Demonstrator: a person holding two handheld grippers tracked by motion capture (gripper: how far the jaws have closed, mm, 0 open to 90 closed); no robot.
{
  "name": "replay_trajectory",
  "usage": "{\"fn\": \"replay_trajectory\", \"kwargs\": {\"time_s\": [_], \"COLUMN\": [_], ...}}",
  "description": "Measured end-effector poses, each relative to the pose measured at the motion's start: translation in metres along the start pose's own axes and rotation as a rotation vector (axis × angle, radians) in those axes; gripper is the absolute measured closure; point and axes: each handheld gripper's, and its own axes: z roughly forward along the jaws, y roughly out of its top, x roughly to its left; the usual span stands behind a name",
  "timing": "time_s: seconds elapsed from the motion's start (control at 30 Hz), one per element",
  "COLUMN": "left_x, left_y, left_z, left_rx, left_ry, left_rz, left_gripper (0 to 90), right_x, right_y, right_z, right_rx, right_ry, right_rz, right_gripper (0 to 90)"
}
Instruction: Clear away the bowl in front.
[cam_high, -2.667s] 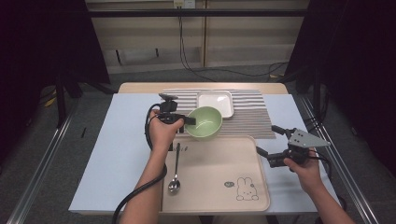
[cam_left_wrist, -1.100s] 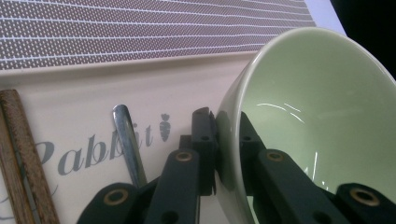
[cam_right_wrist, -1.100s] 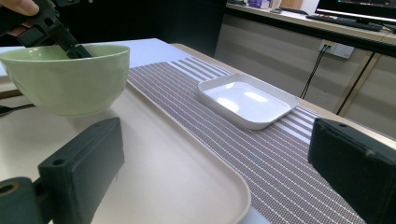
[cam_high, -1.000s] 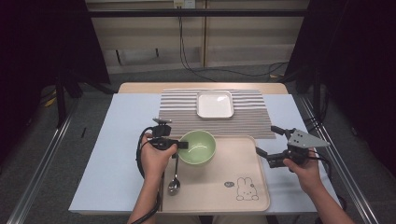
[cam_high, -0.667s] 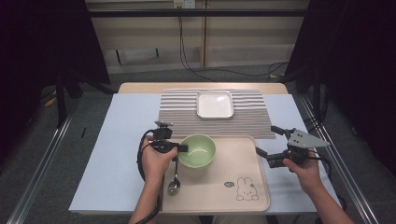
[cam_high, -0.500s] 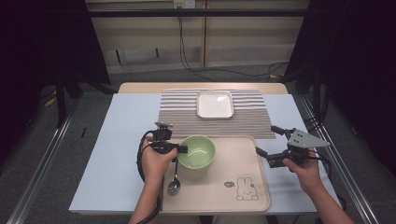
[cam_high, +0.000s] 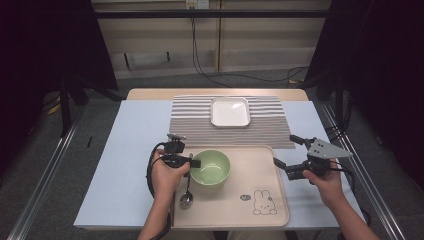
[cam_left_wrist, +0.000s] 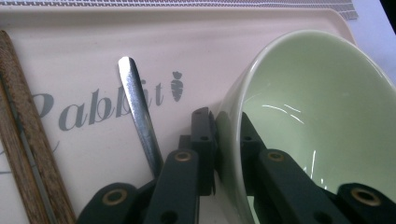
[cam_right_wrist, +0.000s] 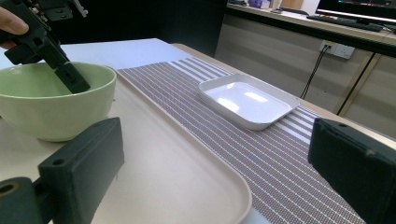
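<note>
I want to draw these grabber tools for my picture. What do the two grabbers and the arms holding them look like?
Both are black. The left gripper has flat black jaws with small brass-coloured rivets and a black cable looping down by the wrist. The right gripper has blocky black jaws and a grey three-cornered plate on top, dotted with small holes. The forearms are bare, with no sleeves.

pale green bowl (cam_high: 210, 167), striped mat (cam_high: 190, 122)
</note>
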Motion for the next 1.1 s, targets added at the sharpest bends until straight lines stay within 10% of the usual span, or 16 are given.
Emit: {"fn": "replay_trajectory", "kwargs": {"time_s": [0.63,1.1], "left_x": [0.000,0.003], "left_y": [0.000,0.019], "left_z": [-0.003,-0.019], "left_rx": [-0.010,-0.145], "left_ry": [-0.023,-0.122], "left_rz": [-0.002,-0.024], "left_gripper": [77.5,56.1], "right_x": [0.000,0.000], "right_y": [0.000,0.000], "right_z": [0.001,0.001], "right_rx": [0.000,0.001], "right_ry": [-0.002,-0.004], "right_rz": [0.001,0.002], "right_gripper": [3.2,3.2]}}
